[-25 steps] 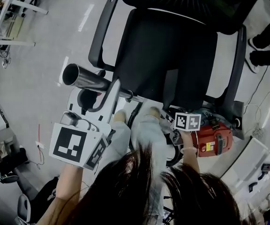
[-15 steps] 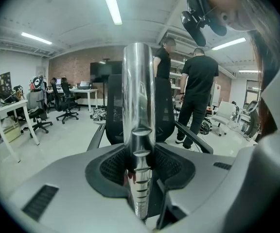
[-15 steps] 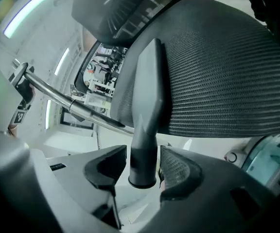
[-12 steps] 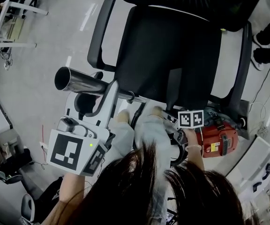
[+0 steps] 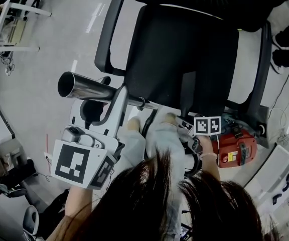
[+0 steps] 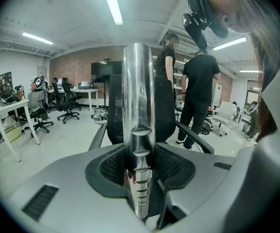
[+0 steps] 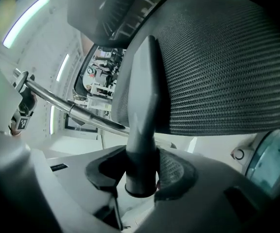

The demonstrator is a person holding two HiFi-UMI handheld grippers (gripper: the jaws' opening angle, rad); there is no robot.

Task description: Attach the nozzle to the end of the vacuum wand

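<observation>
Your right gripper [image 7: 141, 178] has drifted slightly toward 3 o'clock in the head view. Its jaws have just been closing on the dark nozzle [image 7: 144, 101] and now grip its base, tip pointing to 12 o'clock. Your left gripper [image 6: 140, 178], reaching toward 1 o'clock, clamps the shiny vacuum wand [image 5: 92, 88]. Seen overhead, the wand's open end aims at 10 o'clock, beside the black chair [image 5: 184, 49].
</observation>
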